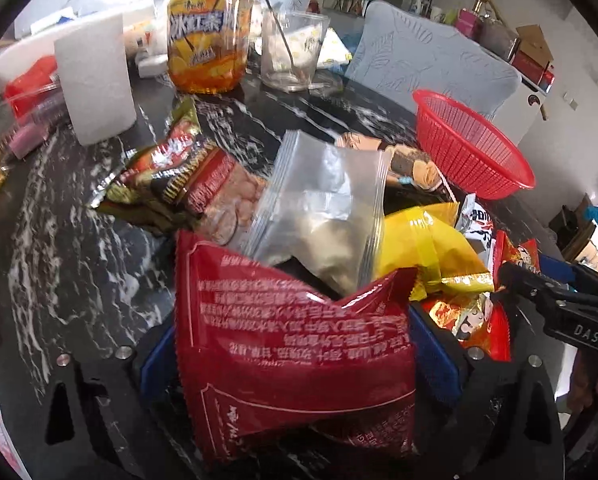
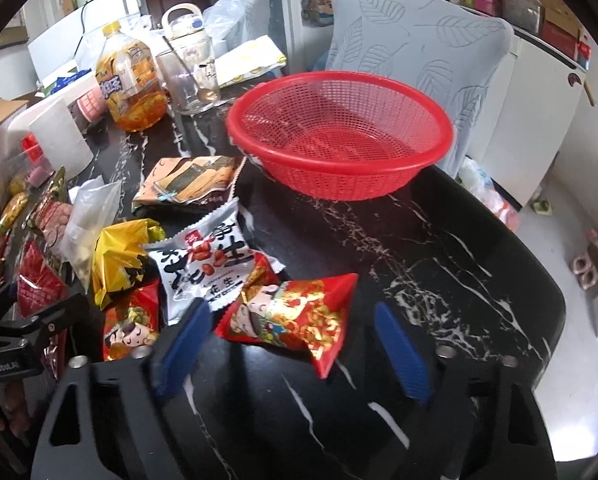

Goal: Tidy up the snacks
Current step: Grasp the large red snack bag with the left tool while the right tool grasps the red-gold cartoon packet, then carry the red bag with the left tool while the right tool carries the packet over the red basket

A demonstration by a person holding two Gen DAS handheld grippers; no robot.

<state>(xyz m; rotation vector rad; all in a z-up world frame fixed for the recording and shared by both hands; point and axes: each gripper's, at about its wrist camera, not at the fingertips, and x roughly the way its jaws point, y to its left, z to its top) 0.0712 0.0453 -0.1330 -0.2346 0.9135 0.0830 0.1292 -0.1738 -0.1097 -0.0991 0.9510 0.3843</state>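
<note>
Snacks in crinkly foil packets lie heaped on the black marbled bench, beside the empty red plastic mesh basket. The left tool straddles a dark red packet, blue pads at its sides, grip unclear; it may slip. The right tool gapes around a small red cartoon-printed packet, which could skid away.

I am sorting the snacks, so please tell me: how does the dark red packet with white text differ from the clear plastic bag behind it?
The dark red packet is opaque and printed; the clear plastic bag is see-through and unprinted, showing pale contents. The red packet lies between the left gripper's blue pads; the clear bag lies beyond them, leaning on other snacks. Both are sealed, crinkled pouches.
</note>
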